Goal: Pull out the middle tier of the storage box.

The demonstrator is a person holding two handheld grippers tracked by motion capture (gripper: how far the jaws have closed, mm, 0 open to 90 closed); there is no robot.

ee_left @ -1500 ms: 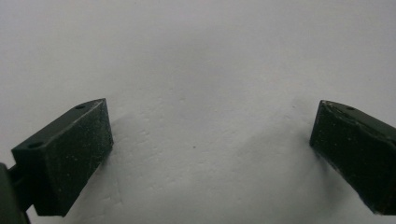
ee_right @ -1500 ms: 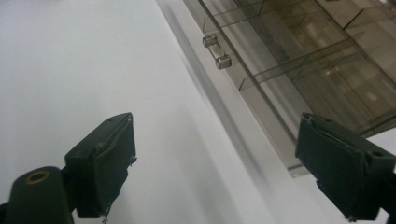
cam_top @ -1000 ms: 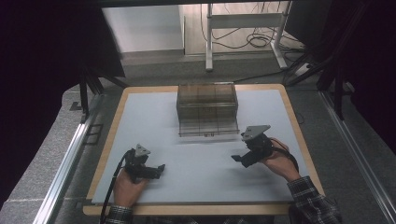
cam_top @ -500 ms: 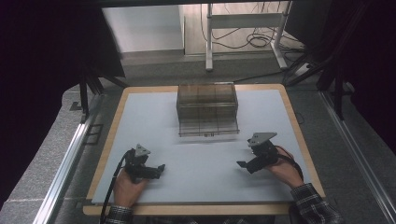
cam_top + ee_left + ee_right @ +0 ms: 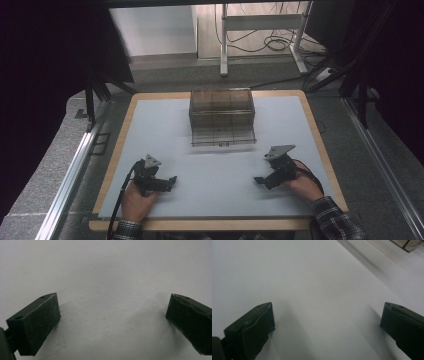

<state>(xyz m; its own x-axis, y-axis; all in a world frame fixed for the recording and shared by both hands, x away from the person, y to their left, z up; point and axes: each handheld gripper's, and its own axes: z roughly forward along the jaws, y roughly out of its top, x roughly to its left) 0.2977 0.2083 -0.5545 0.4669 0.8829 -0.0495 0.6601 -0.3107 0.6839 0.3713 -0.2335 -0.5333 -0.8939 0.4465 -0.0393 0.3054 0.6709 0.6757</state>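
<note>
Left tool agape over white mat

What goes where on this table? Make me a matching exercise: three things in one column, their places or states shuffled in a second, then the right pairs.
Things:
1. clear plastic compartment box
2. left tongs
3. right tongs

Places or states:
A. open, low over the white sheet near the table's front left, pointing right
B. standing at the far middle of the white sheet
C. open, near the front right, pointing left

Pairs: 1-B, 2-A, 3-C
</note>
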